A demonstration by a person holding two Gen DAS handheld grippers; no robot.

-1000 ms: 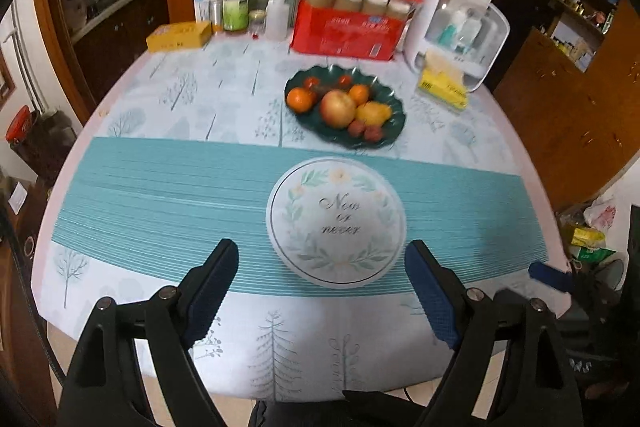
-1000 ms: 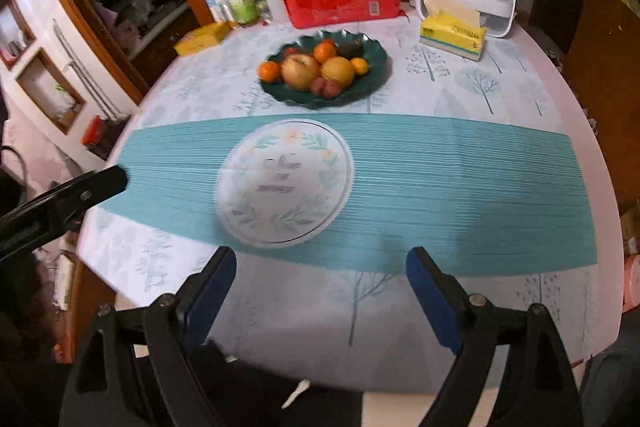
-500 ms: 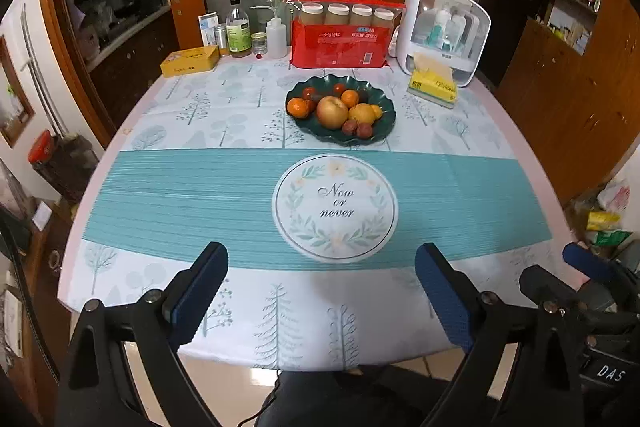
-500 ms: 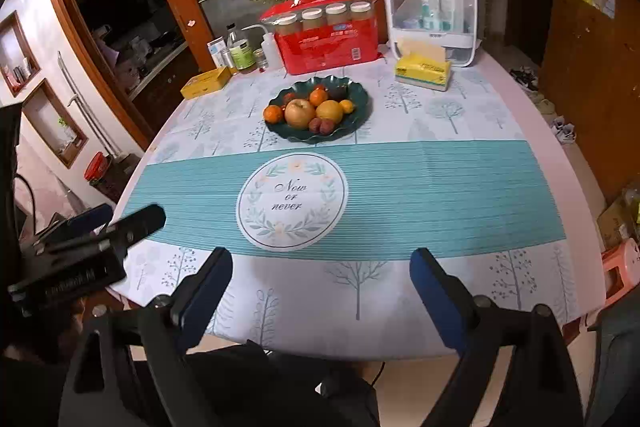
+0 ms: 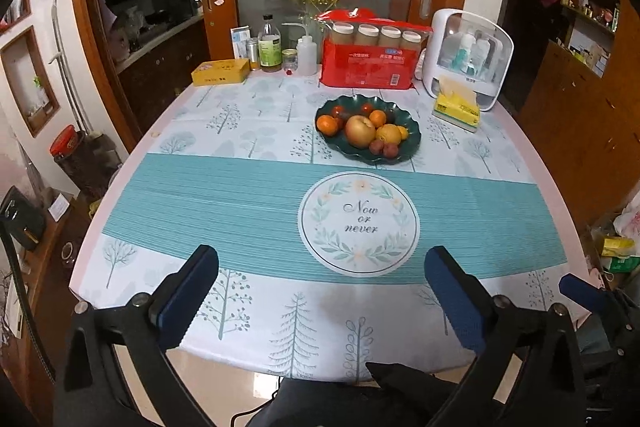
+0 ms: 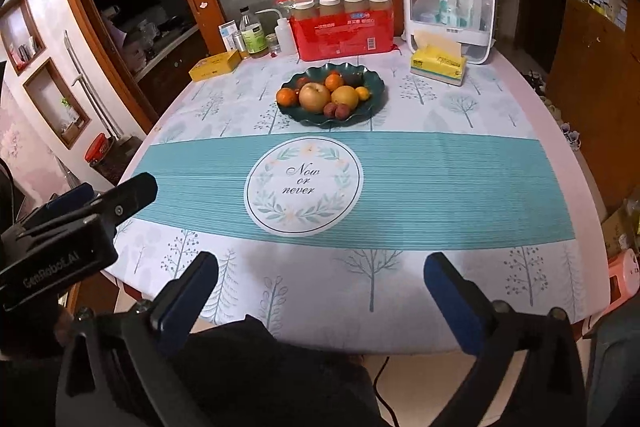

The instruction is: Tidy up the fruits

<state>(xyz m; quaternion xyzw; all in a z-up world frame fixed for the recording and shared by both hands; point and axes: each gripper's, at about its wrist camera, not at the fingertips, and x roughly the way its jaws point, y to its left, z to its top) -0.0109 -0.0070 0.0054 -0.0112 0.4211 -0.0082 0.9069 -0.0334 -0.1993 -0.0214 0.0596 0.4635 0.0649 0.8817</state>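
A dark green scalloped fruit plate [image 5: 412, 143] [image 6: 374, 95] stands toward the far side of the table. It holds a large apple [image 5: 360, 131] [image 6: 315, 97], several oranges, small red fruits and dark ones. My left gripper [image 5: 320, 291] is open and empty, held back over the table's near edge. My right gripper [image 6: 320, 291] is open and empty, also at the near edge. The left gripper also shows at the left of the right wrist view [image 6: 92, 199].
A round "Now or never" print [image 5: 360, 223] lies on the teal cloth band. At the back stand a red package of jars [image 5: 368, 59], a white cosmetics case [image 5: 468, 55], a yellow tissue pack [image 5: 456, 109], a yellow box [image 5: 220, 73] and bottles [image 5: 270, 47].
Both grippers have pulled back and up from the table, so the plate and the whole table look farther off. Both stayed open and empty.
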